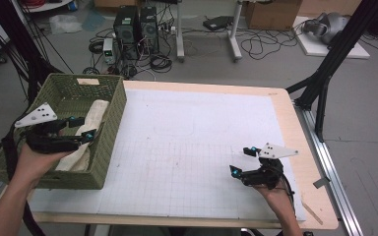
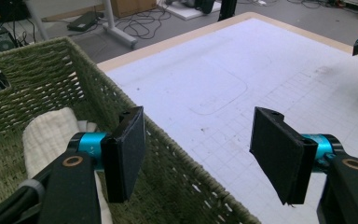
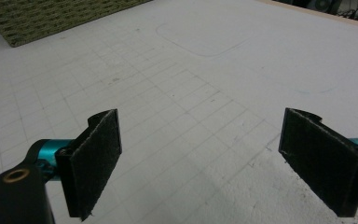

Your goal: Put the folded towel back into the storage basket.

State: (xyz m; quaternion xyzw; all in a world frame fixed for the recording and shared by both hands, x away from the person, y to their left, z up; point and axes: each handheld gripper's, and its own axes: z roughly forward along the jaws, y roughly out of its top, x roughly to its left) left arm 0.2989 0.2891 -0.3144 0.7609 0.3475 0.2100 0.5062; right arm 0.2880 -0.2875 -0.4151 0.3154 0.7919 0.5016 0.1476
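A green woven basket (image 1: 109, 132) stands at the table's left edge, with a cream cloth (image 1: 96, 114) lying inside along its right wall. A person's left hand holds my left gripper (image 1: 86, 128) above the basket's right side. In the left gripper view the left gripper (image 2: 200, 154) is open and holds nothing; one pad hangs over the cloth (image 2: 46, 135), the other beyond the basket (image 2: 42, 74) wall, over the mat. My right gripper (image 1: 241, 161) is low over the mat at the front right. The right gripper (image 3: 200, 158) is open and empty.
A white gridded mat (image 1: 192, 142) covers most of the wooden table (image 1: 300, 147). The basket's corner (image 3: 51, 16) shows far off in the right gripper view. Beyond the table are computer towers (image 1: 135, 27), cables, table legs and black stand struts (image 1: 325, 73).
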